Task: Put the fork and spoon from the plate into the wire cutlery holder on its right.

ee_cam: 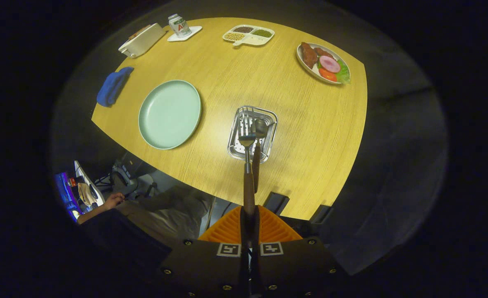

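Two orange fingers [269, 230] of the gripper [249, 223] are closed together on the brown wooden handle of the fork [247, 165], which points straight ahead with its tines over the wire cutlery holder [235, 145]. The spoon [259, 145] stands in the holder, bowl up, its handle leaning toward the near rim just beside the fork. The holder sits on the wooden table [302, 136], to the right of the pale green plate [170, 114]. A blue cloth [112, 86] lies beyond the plate's left side. At the far edge of the table are a white box [142, 40], a can [179, 26] on a coaster, a divided tray [248, 35] and a food plate [323, 63]. A person's hand [114, 200] shows below the table edge.
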`<state>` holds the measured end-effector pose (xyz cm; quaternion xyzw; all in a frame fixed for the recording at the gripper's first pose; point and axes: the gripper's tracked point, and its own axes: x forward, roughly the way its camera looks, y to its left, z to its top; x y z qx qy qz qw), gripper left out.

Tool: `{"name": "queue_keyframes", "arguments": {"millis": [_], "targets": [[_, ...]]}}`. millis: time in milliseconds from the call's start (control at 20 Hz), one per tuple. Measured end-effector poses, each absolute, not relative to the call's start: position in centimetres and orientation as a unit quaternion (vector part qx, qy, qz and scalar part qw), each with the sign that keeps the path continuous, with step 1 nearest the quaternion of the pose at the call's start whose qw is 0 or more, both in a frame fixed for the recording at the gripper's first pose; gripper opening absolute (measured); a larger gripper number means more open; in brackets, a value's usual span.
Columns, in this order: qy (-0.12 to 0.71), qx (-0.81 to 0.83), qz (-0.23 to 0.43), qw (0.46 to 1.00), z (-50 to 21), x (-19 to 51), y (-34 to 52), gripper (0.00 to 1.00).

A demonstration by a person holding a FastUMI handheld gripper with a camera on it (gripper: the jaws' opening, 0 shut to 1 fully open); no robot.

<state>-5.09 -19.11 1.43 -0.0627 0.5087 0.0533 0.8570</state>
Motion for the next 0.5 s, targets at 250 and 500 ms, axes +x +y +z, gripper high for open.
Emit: {"name": "queue_keyframes", "arguments": {"millis": [250, 500], "targets": [[0.569, -0.101, 0.056, 0.814, 0.6, -3.9, -20.2, 0.03], [0.617, -0.129, 0.066, 0.774, 0.5, -2.2, -20.5, 0.03]]}}
